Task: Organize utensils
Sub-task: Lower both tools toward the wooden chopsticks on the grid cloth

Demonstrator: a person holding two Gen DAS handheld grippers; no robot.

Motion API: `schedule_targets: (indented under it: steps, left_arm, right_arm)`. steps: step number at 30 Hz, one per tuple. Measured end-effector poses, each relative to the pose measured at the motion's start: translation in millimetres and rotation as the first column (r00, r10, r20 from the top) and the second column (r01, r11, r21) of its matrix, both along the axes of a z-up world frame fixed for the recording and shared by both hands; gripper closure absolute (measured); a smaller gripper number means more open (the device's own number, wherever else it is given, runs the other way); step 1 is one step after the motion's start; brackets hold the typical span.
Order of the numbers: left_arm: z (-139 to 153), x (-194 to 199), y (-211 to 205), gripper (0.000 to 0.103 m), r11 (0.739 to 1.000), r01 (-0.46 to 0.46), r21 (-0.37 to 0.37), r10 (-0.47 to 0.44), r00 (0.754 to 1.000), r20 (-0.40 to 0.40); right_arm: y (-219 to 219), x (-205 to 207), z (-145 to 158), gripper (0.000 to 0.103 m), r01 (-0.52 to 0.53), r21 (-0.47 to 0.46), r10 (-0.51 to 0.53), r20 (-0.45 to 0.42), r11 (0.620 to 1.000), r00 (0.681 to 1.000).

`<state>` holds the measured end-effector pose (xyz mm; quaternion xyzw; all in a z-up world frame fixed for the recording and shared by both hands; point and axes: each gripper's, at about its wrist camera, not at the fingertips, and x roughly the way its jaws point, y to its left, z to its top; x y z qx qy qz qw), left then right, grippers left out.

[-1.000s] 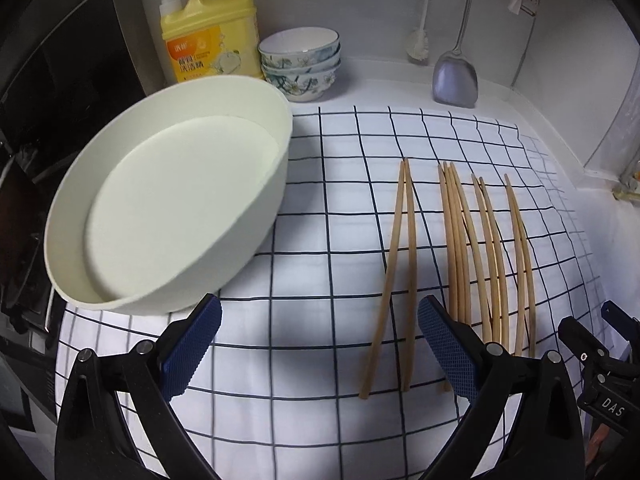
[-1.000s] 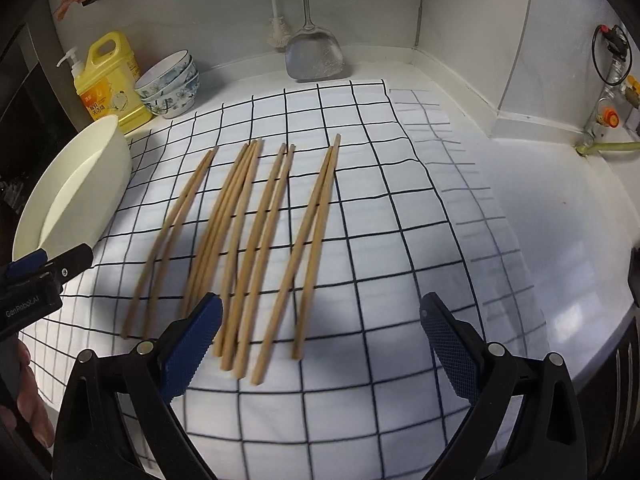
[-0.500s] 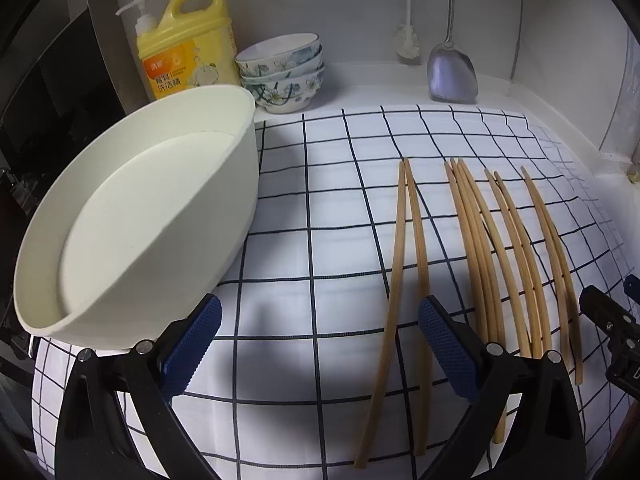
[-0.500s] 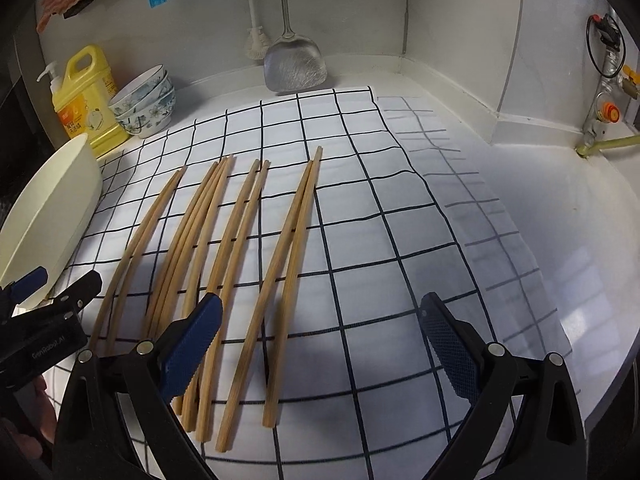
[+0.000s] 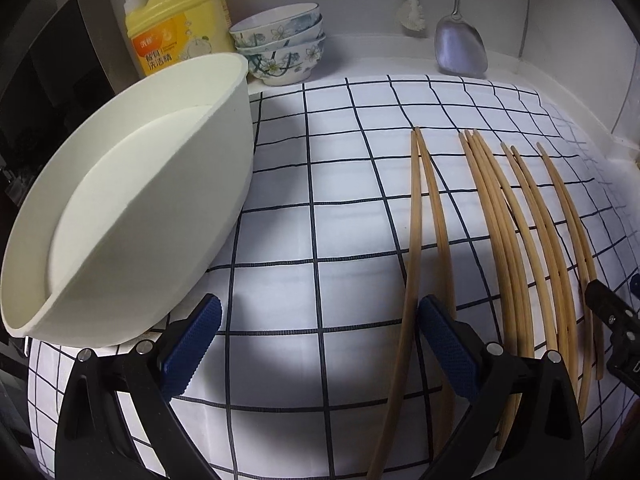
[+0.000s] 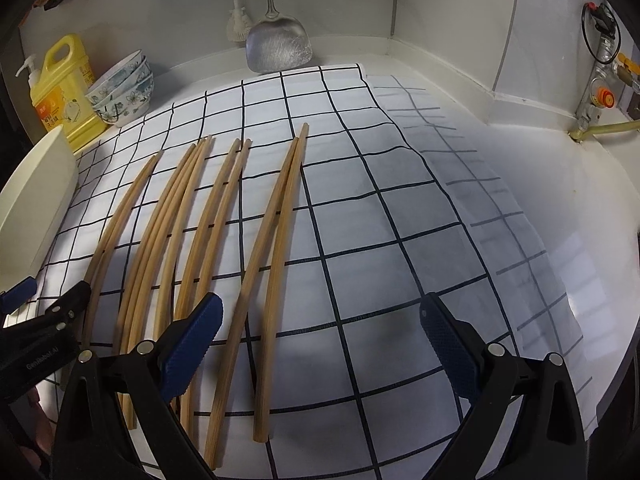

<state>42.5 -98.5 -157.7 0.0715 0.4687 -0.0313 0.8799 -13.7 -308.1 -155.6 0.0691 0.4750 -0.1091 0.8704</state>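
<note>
Progress is judged to be at the starting stage: no utensil has been gathered. Bamboo chopsticks (image 6: 224, 216) lie in loose groups on the checked cloth (image 6: 360, 216), all roughly parallel and pointing toward the back wall. The exact count is uncertain, since the near ends are hidden behind the gripper fingers.

Left gripper (image 5: 320, 344): fingers spread wide, nothing between them, positioned low over the cloth with its right finger just beside the leftmost pair (image 5: 424, 216). Right gripper (image 6: 320, 340): fingers also spread, empty, with the rightmost pair (image 6: 280, 216) passing between its fingers.

Containers:
- White basin (image 5: 132, 216): tilted on the left edge of the cloth, interior empty. It is probably the destination.
- Stacked floral bowls (image 5: 280, 40): at the back beside the yellow detergent bottle (image 5: 176, 28); the top bowl appears empty.

Remaining: picking up every chopstick group and placing it in a container
</note>
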Motion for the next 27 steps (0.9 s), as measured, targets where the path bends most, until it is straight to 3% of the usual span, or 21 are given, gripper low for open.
schedule_targets:
  steps: [5, 16, 27]
  left_arm:
    - [0.3, 6.8, -3.2, 0.006, 1.000, -0.018, 0.005, 0.018, 0.999, -0.032]
    - [-0.6, 11.9, -7.9, 0.005, 1.000, -0.016, 0.016, 0.016, 1.000, -0.015]
    - [-1.7, 18.5, -11.2, 0.005, 1.000, -0.025, 0.000, 0.025, 0.999, -0.021]
  right_arm:
    - [-3.1, 1.4, -1.5, 0.009, 0.015, -0.014, -0.015, -0.003, 1.000, 1.000]
    - [-13.5, 2.3, 3.0, 0.009, 0.037, -0.022, -0.036, 0.013, 0.999, 0.999]
    - [-11.3, 5.6, -7.2, 0.009, 0.023, -0.072, -0.024, -0.024, 0.997, 0.999]
